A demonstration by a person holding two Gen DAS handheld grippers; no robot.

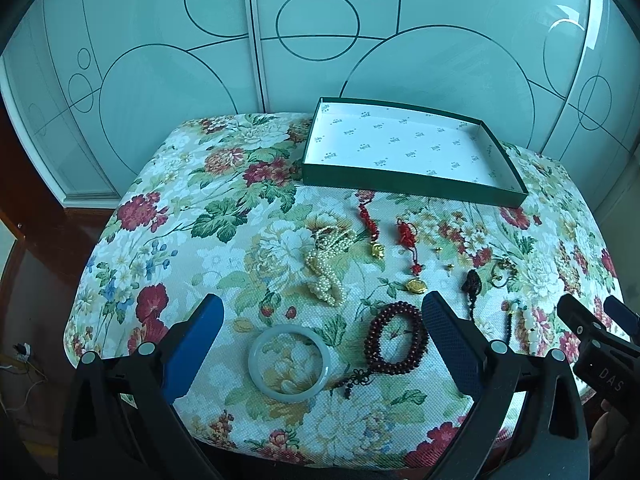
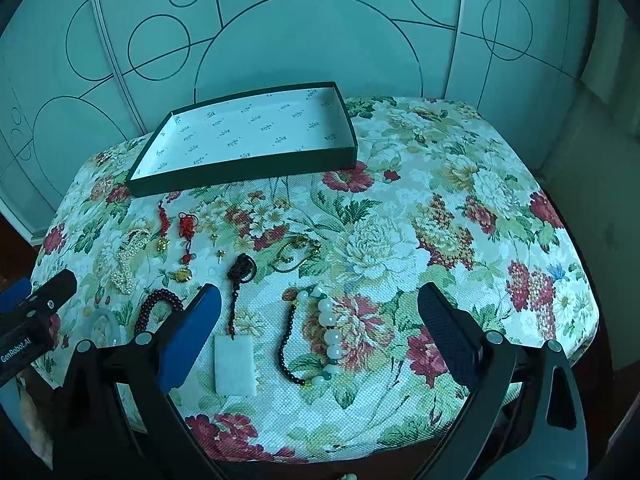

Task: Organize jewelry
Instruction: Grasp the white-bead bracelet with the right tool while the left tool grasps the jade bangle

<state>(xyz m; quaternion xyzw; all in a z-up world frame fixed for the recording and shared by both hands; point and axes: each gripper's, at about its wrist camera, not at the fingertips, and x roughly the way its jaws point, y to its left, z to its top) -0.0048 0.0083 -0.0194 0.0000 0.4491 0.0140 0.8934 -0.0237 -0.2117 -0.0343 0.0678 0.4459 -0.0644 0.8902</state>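
Jewelry lies spread on a floral cloth. In the left wrist view my left gripper [image 1: 322,310] stands open above a pale jade bangle [image 1: 289,361] and a dark red bead bracelet [image 1: 396,336]; a pearl necklace [image 1: 326,265] and two red-corded gold charms [image 1: 370,228] lie beyond. In the right wrist view my right gripper [image 2: 319,300] hangs open over a white jade pendant [image 2: 235,364] on a dark cord and a bracelet of white and black beads [image 2: 316,336]. A gold bangle [image 2: 294,256] lies further off. An empty green box [image 1: 412,152] sits at the back.
The green box [image 2: 248,140] has a white patterned lining. Small gold earrings [image 1: 444,258] lie among the charms. The cloth-covered surface [image 2: 460,208] drops off at rounded edges. Glass wardrobe doors [image 1: 240,40] stand behind. My right gripper shows at the left wrist view's right edge [image 1: 600,328].
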